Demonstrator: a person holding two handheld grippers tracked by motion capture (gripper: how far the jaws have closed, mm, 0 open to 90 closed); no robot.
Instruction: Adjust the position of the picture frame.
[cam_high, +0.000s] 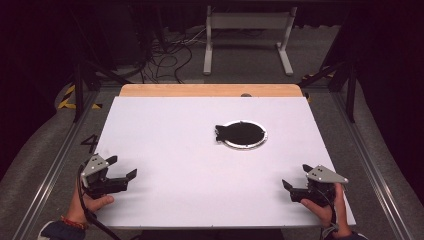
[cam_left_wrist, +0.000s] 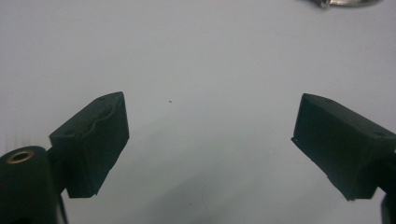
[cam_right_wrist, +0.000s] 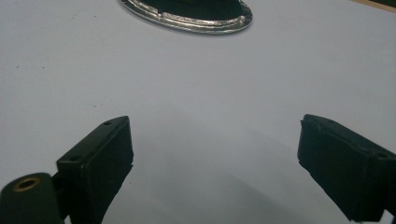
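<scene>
The left tool (cam_high: 121, 167) hovers spread and empty at the worktop's (cam_high: 165, 145) near-left corner. A silver-rimmed plate (cam_high: 244, 134) bearing something dark lies right of centre, toward the far edge. The right tool (cam_high: 295, 176), spread and empty at the near-right corner, looks nearer it.

Lighting: white worktop (cam_high: 200, 165) evenly and brightly lit from overhead; surroundings fall to near black. Shadows: soft, faint, lying on the worktop below each pair of tongs in the gripper views. Glare: small highlights on the metal plate rim (cam_right_wrist: 196, 22). Focus: high view slightly soft and grainy; gripper views soft, with a cool bluish cast.
</scene>
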